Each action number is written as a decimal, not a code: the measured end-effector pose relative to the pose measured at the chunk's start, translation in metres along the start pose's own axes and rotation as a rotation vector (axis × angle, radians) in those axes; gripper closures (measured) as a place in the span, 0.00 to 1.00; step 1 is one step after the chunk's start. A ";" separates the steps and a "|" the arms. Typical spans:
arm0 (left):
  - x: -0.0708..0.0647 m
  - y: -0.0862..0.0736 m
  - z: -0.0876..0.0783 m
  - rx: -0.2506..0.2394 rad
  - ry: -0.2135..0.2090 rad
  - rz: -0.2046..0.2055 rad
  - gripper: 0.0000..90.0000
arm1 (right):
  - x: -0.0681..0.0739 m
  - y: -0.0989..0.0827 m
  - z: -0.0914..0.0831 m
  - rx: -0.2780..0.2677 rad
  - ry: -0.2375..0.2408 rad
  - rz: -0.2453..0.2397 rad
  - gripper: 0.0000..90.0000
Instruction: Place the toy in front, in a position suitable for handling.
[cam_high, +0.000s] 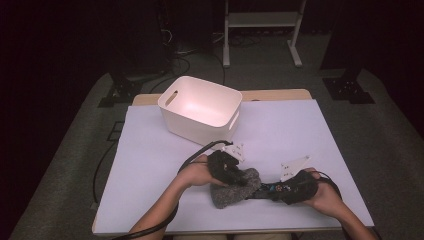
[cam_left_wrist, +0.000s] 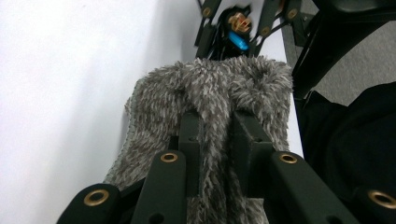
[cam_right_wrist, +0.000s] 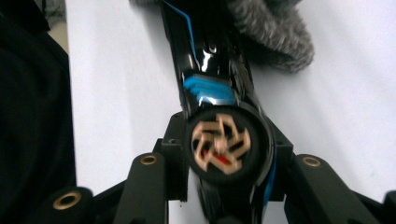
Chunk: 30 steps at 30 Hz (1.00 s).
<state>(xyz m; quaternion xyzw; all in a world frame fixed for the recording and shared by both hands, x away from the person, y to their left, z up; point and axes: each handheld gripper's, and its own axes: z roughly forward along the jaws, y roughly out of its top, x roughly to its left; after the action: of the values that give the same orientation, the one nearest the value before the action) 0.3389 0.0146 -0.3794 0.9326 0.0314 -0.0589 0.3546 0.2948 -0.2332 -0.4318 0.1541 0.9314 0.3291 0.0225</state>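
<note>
Fuzzy grey cover (cam_high: 234, 189) lies near the table's (cam_high: 150, 165) front edge, pinched by the clenched left gripper (cam_high: 231, 172), while the right gripper (cam_high: 295, 189) grasps the black club-like tool (cam_high: 265, 190) whose long axis runs left into it.

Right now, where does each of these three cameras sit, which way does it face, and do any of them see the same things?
High view: above the person's side, facing forward and down on the pale table sheet and white plastic bin; both forearms show, left tool, right tool.
Left gripper view: on the left tool, looking along jaws clamped on the fuzzy grey cover.
Right gripper view: on the right tool, looking along jaws clamped on the glossy black and blue club head.
Shared: all three see cover and club.
</note>
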 end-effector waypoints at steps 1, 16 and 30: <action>0.000 0.001 0.001 0.007 0.003 0.004 0.83 | -0.001 -0.002 0.001 -0.005 0.001 0.000 0.68; 0.001 -0.012 -0.015 -0.001 0.016 -0.016 0.83 | -0.003 0.022 0.024 0.074 0.031 -0.043 0.63; -0.001 -0.048 -0.050 -0.008 0.073 -0.068 0.83 | 0.001 0.073 0.065 0.045 0.072 -0.142 0.63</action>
<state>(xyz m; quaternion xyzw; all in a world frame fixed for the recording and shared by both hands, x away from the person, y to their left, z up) 0.3370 0.0836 -0.3740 0.9312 0.0763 -0.0366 0.3546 0.3236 -0.1394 -0.4373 0.0759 0.9474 0.3108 0.0089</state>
